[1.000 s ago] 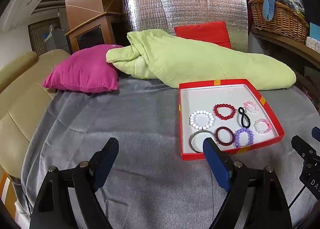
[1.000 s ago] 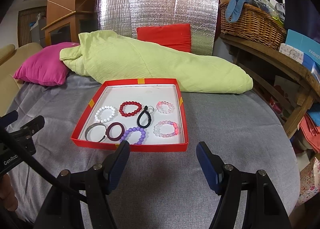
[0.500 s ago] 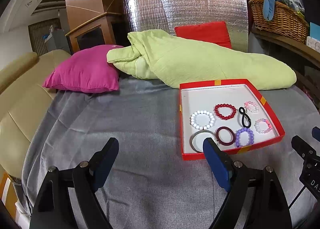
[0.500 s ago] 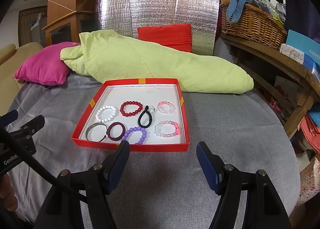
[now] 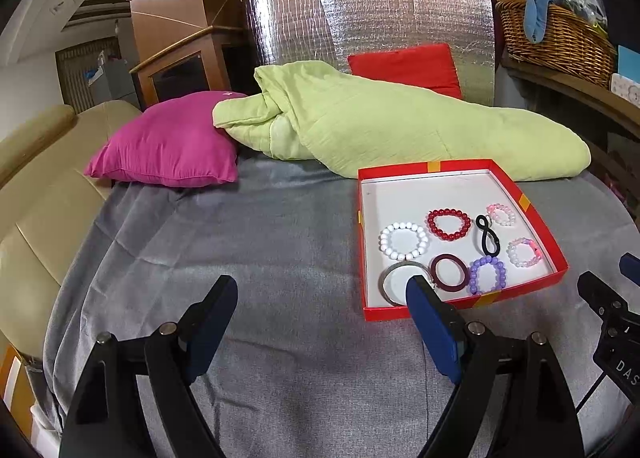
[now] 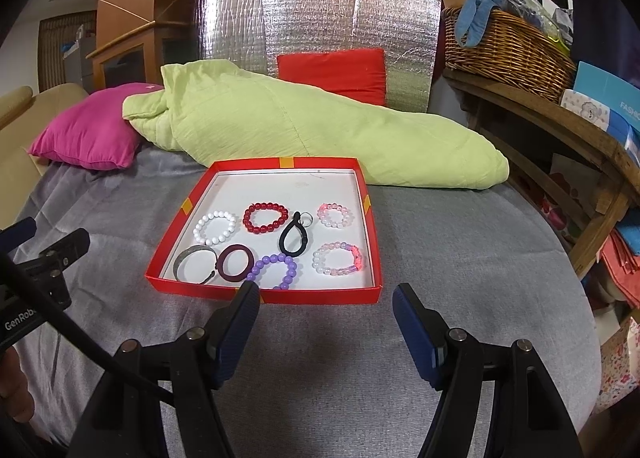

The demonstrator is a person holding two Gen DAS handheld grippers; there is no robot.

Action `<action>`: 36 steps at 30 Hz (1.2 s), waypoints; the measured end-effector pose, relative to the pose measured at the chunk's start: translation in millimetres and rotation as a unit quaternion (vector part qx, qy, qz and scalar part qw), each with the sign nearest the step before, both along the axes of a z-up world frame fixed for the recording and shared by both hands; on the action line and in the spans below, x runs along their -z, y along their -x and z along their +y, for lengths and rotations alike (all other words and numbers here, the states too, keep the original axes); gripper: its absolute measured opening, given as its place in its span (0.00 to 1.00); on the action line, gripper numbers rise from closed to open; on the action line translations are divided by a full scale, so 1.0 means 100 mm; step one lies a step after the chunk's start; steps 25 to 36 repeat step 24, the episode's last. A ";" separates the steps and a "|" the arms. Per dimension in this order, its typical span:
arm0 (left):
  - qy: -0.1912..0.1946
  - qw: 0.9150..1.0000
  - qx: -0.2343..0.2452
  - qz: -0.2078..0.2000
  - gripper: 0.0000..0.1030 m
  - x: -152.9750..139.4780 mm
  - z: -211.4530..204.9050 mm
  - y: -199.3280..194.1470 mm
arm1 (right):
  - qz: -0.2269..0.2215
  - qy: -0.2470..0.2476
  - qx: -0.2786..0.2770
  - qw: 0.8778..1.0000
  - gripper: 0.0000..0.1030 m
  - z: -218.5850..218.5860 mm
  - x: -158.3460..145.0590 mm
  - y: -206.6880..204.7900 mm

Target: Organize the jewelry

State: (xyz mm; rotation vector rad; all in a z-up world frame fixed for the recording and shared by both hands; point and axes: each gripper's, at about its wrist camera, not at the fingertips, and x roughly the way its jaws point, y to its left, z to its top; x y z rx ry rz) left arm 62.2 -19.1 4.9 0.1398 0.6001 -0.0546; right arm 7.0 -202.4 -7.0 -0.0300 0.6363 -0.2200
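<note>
The red tray (image 6: 264, 296) lies flat on the grey cloth (image 6: 460, 258) and holds all the jewelry on its white floor.

Back row, left to right in the right wrist view: white bead bracelet (image 6: 215, 227), red bead bracelet (image 6: 265, 218), pale pink bead bracelet (image 6: 335, 215). A black hair tie (image 6: 294, 240) with a small metal ring at its far end lies between the red and pale pink bracelets.

Front row, left to right: metal cuff (image 6: 195, 264), dark maroon ring bangle (image 6: 235, 263), purple bead bracelet (image 6: 274, 270), pink-and-white bead bracelet (image 6: 339, 264). The cuff touches the maroon bangle; the bangle touches the purple bracelet.

The right hand-held gripper (image 6: 326, 302) hovers just in front of the tray's near wall, released, jaws spread wide and holding nothing. The left hand-held gripper (image 5: 322, 294) is likewise released and empty, over the cloth beside the tray's left near corner; its right finger overlaps the cuff (image 5: 394, 282) in the left wrist view.

Behind the tray lies a light green quilt (image 6: 304, 129). A magenta pillow (image 6: 86, 135) sits to its left, a red cushion (image 6: 334, 73) behind it against a silver foil panel (image 6: 316, 17). A wicker basket (image 6: 508, 47) stands on a wooden shelf to the right.
</note>
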 end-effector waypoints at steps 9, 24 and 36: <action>-0.001 1.000 -0.002 -0.001 0.84 0.00 0.01 -0.01 | 0.001 0.002 -0.002 1.000 0.70 0.02 0.00 -0.01; 0.004 1.000 -0.016 -0.013 0.84 0.00 0.09 -0.05 | -0.003 -0.016 0.003 1.000 0.70 -0.09 -0.04 -0.03; 0.004 1.000 -0.016 -0.013 0.84 0.00 0.09 -0.05 | -0.003 -0.016 0.003 1.000 0.70 -0.09 -0.04 -0.03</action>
